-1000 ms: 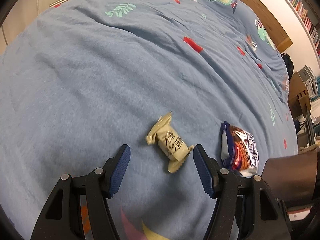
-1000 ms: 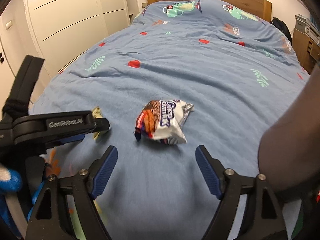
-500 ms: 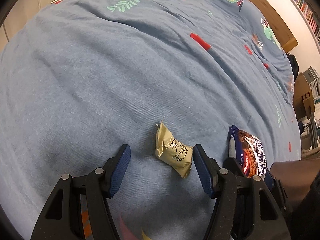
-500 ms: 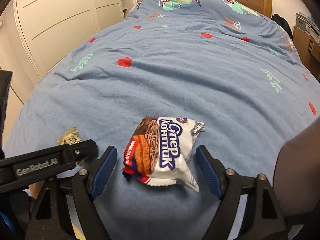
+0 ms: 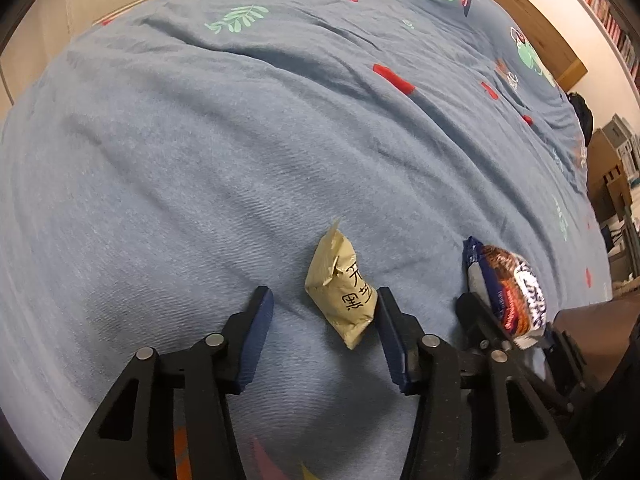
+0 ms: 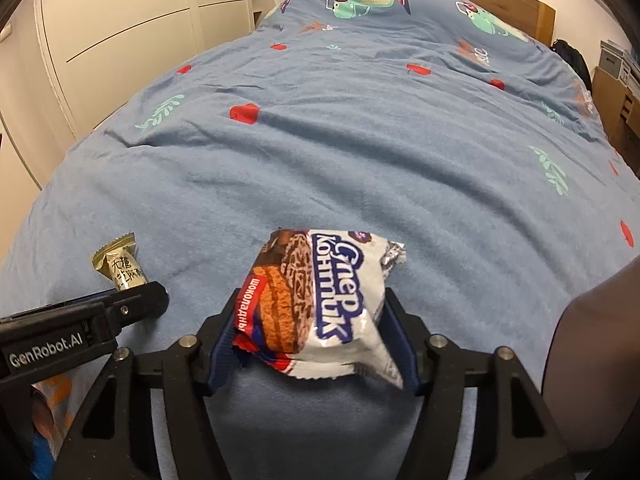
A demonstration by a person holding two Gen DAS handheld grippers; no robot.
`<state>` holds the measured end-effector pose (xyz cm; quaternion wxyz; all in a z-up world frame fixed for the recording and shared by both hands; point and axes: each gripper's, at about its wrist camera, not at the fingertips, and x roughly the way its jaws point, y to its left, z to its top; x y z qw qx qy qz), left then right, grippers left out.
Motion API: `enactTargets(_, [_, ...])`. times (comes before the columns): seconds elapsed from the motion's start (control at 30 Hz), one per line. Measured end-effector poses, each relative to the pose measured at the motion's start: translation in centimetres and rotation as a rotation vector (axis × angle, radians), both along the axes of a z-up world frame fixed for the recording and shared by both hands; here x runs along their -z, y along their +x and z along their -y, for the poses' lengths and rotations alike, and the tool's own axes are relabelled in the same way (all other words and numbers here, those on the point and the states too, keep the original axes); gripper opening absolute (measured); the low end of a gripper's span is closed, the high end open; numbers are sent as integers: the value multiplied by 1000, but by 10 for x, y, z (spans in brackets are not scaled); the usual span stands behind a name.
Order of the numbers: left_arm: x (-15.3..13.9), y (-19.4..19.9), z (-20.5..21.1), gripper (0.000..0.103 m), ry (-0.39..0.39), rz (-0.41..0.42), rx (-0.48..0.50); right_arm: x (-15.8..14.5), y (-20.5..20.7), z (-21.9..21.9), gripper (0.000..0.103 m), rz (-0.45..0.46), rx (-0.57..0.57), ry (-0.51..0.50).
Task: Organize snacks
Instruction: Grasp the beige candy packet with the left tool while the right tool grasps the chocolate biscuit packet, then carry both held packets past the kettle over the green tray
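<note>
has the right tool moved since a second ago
Yes. The right tool went forward along the blue bedspread and shut around the biscuit packet, which lay ahead of it.

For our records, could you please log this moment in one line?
left gripper: open, straddling beige wrapped candy | right gripper: shut on white-blue biscuit packet | blue bedspread

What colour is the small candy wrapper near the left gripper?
Pale gold with black characters; the candy wrapper shows best in the left wrist view.

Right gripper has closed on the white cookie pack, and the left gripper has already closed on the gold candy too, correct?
Not quite. The right gripper is closed on the white cookie pack, but the left gripper is open: in the left wrist view the gold candy lies on the blue bedspread between its fingers, ungripped.
</note>
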<state>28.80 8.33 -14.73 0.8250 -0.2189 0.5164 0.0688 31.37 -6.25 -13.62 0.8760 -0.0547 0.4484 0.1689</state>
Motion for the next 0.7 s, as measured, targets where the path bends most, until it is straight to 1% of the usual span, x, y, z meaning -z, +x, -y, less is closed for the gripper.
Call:
enactTargets(0.03, [0, 0, 1, 44, 10, 3, 4, 0, 0, 1, 100, 0, 1, 7])
enactTargets(0.17, [0, -3, 4, 36, 50, 19, 7, 0, -2, 4, 98, 14, -3, 24])
enactTargets(0.3, [2, -7, 5, 26, 96, 50, 11, 0, -5, 8, 92, 32, -3, 53])
enactTargets(0.37, [3, -10, 7, 23, 124, 71, 17, 0, -8, 9, 91, 48, -7, 64])
enactTargets(0.53, [6, -16, 15, 23, 181, 127, 34, 2, -12, 14, 86, 75, -7, 95])
enactTargets(0.7, [9, -20, 18, 23, 215, 169, 35, 2, -19, 18, 84, 106, -7, 123])
